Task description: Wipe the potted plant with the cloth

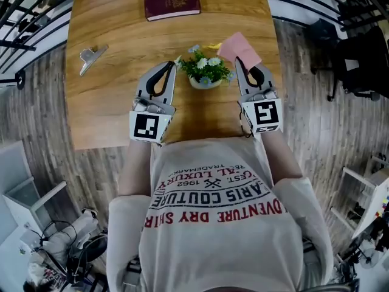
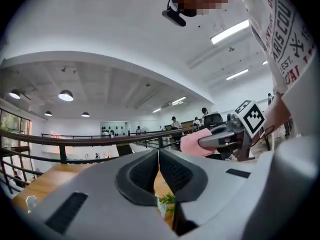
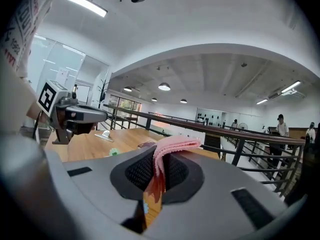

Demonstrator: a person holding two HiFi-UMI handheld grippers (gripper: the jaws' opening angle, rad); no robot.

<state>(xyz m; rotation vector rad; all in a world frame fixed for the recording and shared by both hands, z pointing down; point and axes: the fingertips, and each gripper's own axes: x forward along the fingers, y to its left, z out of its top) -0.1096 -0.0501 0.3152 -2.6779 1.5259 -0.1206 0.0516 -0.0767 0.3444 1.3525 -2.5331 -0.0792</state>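
While both grippers hang above the wooden table [image 1: 121,78], nothing is wiping yet.

- Left gripper [image 1: 170,66], left of centre: jaws pressed together on nothing. Its own view shows the pads meeting with no gap.
- Right gripper [image 1: 240,64], right of centre: jaws pinching the pink cloth [image 1: 239,48], which sticks out past the tips toward the upper right.
- Potted plant [image 1: 205,70]: mid-frame on the table, between the two gripper tips. As far as I can tell it touches neither.

My read on handling:
- The small white pot looks light and easy to tip, and the leaves and little flowers look soft and fragile.
- If you steady it, take the pot wall, not the foliage. You'd have to spread the left jaws first.
- The cloth is thin and limp, and it folds over the pads. The grip looks secure, so wipe with the free flap, using light pressure.
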